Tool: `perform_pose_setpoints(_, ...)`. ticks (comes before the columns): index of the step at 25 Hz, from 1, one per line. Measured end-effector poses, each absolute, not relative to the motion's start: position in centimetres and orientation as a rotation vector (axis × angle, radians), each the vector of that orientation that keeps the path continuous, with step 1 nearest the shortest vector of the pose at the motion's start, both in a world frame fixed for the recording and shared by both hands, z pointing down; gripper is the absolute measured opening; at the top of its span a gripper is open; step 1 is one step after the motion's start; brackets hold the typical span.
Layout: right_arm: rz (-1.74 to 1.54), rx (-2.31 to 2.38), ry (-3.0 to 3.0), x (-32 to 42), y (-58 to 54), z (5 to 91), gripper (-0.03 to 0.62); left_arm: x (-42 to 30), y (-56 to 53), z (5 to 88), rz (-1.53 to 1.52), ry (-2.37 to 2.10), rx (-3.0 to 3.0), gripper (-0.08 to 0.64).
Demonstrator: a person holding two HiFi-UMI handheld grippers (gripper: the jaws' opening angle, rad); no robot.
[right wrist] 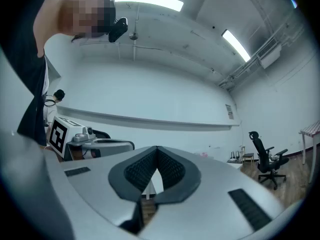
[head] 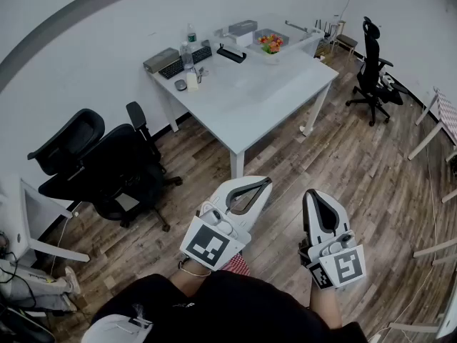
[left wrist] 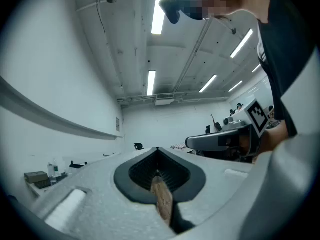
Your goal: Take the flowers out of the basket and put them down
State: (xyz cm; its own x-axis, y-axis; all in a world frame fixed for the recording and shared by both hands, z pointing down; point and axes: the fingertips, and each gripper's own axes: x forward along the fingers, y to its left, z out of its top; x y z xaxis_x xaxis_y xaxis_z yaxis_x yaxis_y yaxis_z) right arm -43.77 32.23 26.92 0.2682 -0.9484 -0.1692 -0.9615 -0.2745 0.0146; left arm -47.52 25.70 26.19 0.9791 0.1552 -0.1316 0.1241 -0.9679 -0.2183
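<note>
Wooden floor between far-off flowers and closed fingers

White table, flower basket, keyboard, bottle

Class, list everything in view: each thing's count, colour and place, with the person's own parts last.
table: one, white, near the far wall.
basket: one, pale, table's far end, holding orange flowers.
keyboard: one, black, table's left end.
bottle: one, clear, beside the keyboard.
left chairs: two, black, left of the table.
right chair: one, black, far right.
floor: one, brown wood, throughout.
left gripper: one, white, shut, empty, bottom centre.
right gripper: one, white, shut, empty, right of it.
</note>
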Motion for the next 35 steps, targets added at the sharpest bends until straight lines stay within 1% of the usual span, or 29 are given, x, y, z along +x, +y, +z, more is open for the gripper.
perform_pose_setpoints(7,0.184,-2.459,1.843,-40.9,27.1,26.8,0.011,-44.9,20.8,26.3,0.207,-0.211,-2.915,0.006)
perform_pose_setpoints(14,0.165,-2.497,1.807,-39.1,23.6,27.4,0.011,-42.6,18.1,27.4,0.194,-0.318,-2.915,0.006)
perform_pose_setpoints(22,0.174,-2.532,1.722,-37.7,23.9,27.1,0.012,-41.3,17.5,27.7,0.225,-0.371,-2.956,0.006)
perform_pose_setpoints(35,0.173,-2.484,1.673,-36.1,23.8,27.6,0.014,-39.8,18.0,28.2,0.176,-0.429,-2.922,0.006)
